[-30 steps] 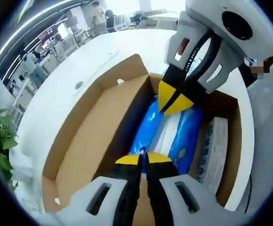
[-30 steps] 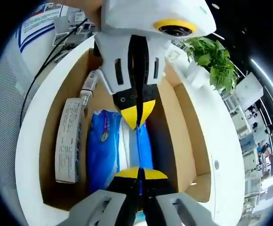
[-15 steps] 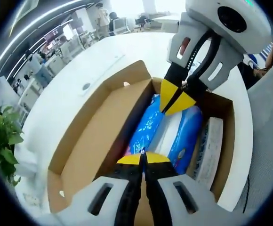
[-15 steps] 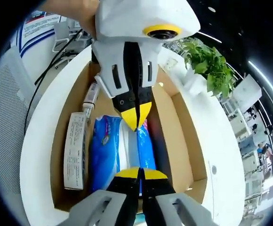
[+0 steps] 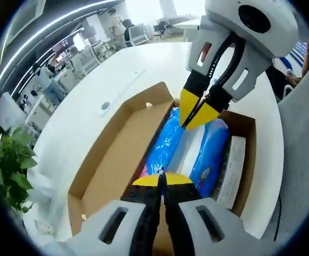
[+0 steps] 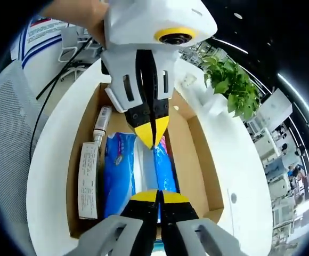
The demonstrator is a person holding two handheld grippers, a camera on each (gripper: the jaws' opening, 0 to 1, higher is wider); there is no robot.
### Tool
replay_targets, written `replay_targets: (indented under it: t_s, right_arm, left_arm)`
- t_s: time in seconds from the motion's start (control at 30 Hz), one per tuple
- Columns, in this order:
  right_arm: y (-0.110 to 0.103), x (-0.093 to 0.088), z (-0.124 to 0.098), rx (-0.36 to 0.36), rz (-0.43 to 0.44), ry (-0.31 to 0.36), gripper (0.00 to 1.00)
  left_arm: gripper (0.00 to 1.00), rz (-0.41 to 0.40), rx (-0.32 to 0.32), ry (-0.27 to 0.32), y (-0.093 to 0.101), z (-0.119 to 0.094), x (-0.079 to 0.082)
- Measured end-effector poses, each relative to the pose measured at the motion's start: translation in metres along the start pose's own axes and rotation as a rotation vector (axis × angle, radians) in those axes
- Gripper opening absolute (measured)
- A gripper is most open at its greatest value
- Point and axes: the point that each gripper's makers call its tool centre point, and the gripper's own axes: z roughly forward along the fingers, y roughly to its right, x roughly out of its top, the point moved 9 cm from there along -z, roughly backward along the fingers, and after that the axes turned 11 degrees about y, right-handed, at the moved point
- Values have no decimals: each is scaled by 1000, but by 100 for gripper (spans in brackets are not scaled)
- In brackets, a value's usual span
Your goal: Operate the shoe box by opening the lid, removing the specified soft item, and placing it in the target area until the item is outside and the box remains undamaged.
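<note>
Two grippers, the left gripper (image 5: 163,179) and the right gripper (image 6: 157,196), are pinching opposite ends of a blue-and-white soft pack (image 6: 137,172) with their jaws pressed together on it, the pack lying inside the open shoe box (image 6: 197,154) beside a long white carton (image 6: 87,181).

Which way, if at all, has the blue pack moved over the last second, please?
Yes, upward: the pack keeps its size in both views while the box around it shrinks.

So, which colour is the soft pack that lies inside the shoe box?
Blue with a white middle band; the soft pack shows best in the right gripper view.
</note>
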Motion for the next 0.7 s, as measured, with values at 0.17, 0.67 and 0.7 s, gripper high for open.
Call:
replay_targets:
  t_s: [0.17,0.67,0.7]
  right_arm:
    - [5,8,-8,-19,9,22,0]
    - [20,22,-44,-76,-10,54,0]
    - [21,21,-46,-81,-8,55,0]
  left_arm:
    - [0,9,13,14,-2,-10,9]
    - [0,52,31,46,-4,-29,48]
    - [0,53,31,51,-4,-29,52]
